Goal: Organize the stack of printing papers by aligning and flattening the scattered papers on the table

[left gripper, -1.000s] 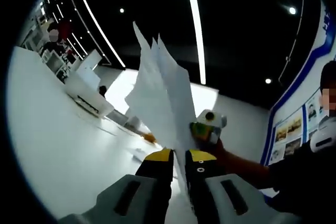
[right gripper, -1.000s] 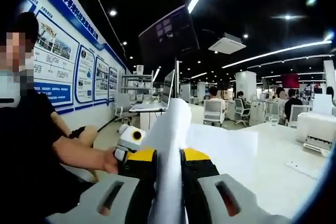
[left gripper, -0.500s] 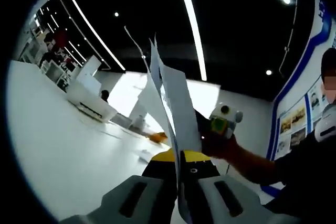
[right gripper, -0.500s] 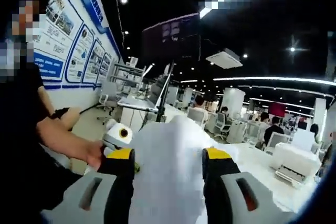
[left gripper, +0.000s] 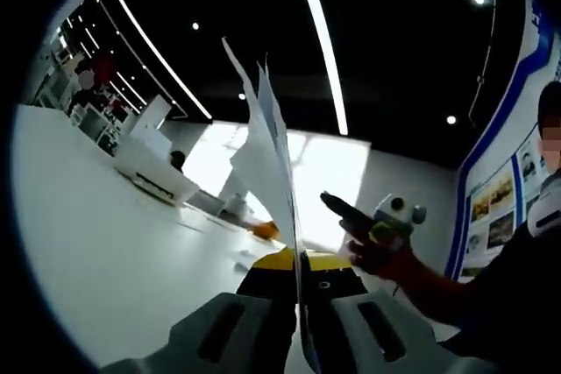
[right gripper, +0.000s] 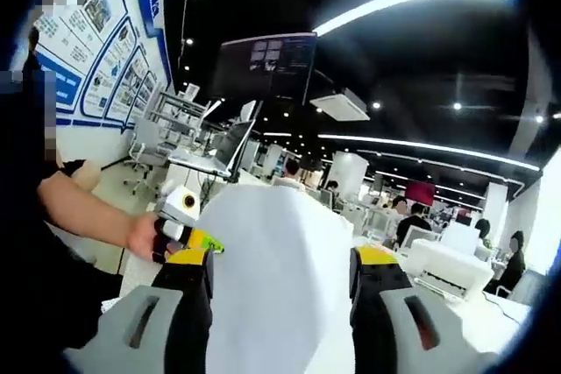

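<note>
Gripping: we saw the left gripper [left gripper: 301,262] clamped on the stack of papers [left gripper: 267,159], its yellow-tipped jaws pressed together on the sheets' lower edge.
Papers, left gripper view: we found the sheets standing upright and edge-on above the jaws, their top corners fanned slightly apart rather than flush.
Papers, right gripper view: we saw the same papers [right gripper: 279,278] broad side on, a white sheet rising between the right gripper's jaws with a rounded upper edge.
Right gripper [right gripper: 280,260]: we noted its jaws spread wide, one on each side of the sheet, and they were not pinching it.
Right gripper from the left gripper view: we saw it [left gripper: 351,214] held in a hand [left gripper: 386,256] just to the right of the papers, apart from them.
Table [left gripper: 105,243]: we saw its white top stretching away under the papers, with a white printer [left gripper: 149,164] further back.
Left hand [right gripper: 145,236]: we saw it holding the left gripper [right gripper: 184,229] beside the sheet.
</note>
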